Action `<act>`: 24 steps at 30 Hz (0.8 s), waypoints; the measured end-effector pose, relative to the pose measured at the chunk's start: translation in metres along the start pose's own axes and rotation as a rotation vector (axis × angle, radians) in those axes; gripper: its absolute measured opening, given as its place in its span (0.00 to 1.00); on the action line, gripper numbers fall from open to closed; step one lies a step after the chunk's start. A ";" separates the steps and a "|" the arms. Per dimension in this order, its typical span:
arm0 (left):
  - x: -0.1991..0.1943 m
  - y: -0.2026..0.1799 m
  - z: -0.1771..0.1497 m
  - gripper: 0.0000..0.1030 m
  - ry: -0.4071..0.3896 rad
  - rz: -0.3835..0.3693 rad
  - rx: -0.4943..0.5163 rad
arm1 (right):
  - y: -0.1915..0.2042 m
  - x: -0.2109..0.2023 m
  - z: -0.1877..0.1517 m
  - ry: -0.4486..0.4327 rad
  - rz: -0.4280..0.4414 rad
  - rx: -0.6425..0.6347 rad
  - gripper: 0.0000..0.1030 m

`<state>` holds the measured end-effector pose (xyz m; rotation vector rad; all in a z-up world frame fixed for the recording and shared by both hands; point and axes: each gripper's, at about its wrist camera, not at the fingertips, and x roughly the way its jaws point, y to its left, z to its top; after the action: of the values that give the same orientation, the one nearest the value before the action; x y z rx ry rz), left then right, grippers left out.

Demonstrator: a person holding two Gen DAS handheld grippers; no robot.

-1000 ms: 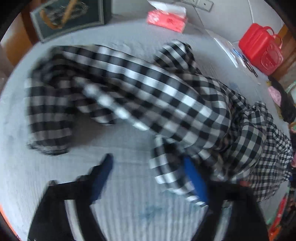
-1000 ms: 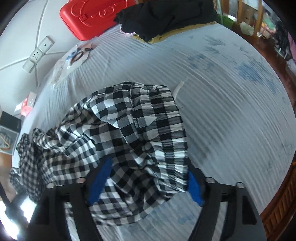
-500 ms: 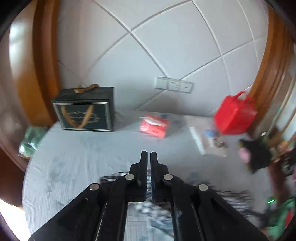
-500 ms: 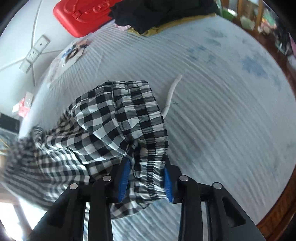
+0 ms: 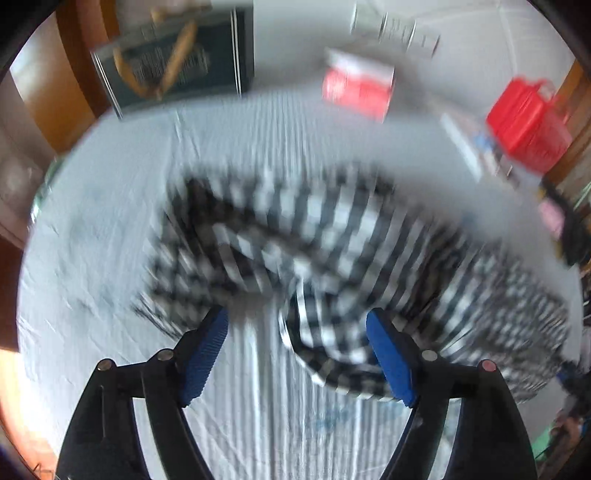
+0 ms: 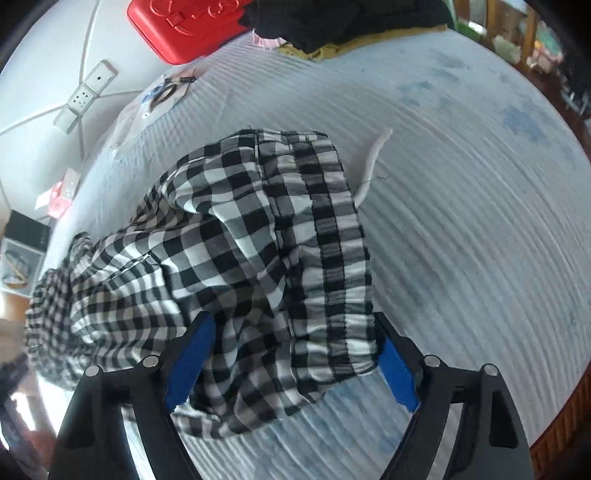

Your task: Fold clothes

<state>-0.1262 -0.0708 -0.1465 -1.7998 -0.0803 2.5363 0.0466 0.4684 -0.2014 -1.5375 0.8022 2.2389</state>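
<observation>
Looking along the left gripper (image 5: 297,350), we see its blue pads (image 5: 205,356) spread wide with nothing pinched, a hem of the black-and-white checked trousers (image 5: 332,243) lying just between them on the striped grey bedsheet (image 5: 92,266). This view is badly blurred, so we cannot tell whether either pad touches the cloth. Behind the trousers a dark gift bag (image 5: 177,59), a red tissue pack (image 5: 356,86) and a red plastic case (image 5: 528,122) stand near the white panelled wall (image 5: 295,44).

Our right gripper (image 6: 291,354) is also wide apart, its fingers straddling the gathered elastic waistband (image 6: 334,236) of the checked trousers (image 6: 207,236); fabric bunches in the gap but is not clamped. The trousers sprawl crumpled across the bedsheet (image 6: 480,229), legs trailing away to the left. A white drawstring (image 6: 371,166) pokes out beside the waistband. At the far edge lie the red case (image 6: 192,26) and a heap of dark clothes (image 6: 347,22).
</observation>
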 end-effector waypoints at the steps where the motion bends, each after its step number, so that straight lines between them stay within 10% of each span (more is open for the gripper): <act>1: 0.014 -0.006 -0.007 0.75 0.022 0.016 0.013 | 0.003 0.002 0.001 0.000 -0.016 -0.002 0.82; 9: 0.061 -0.021 -0.022 0.80 0.029 0.021 0.035 | 0.008 0.005 0.001 0.009 -0.070 -0.006 0.82; 14: 0.063 -0.021 -0.027 0.83 0.010 0.015 0.062 | 0.012 0.003 0.000 0.016 -0.187 -0.035 0.31; 17: 0.059 -0.008 -0.018 0.13 0.019 -0.009 -0.005 | 0.011 0.002 -0.001 0.010 -0.165 -0.026 0.33; 20: 0.057 0.016 -0.002 0.04 0.046 -0.078 -0.133 | 0.011 0.003 0.003 0.014 -0.164 -0.040 0.31; 24: -0.013 0.025 0.015 0.03 -0.107 -0.065 -0.109 | 0.009 -0.029 0.012 -0.044 -0.045 -0.015 0.10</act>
<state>-0.1359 -0.0968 -0.1304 -1.6648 -0.2808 2.6283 0.0441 0.4700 -0.1687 -1.4927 0.7319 2.2432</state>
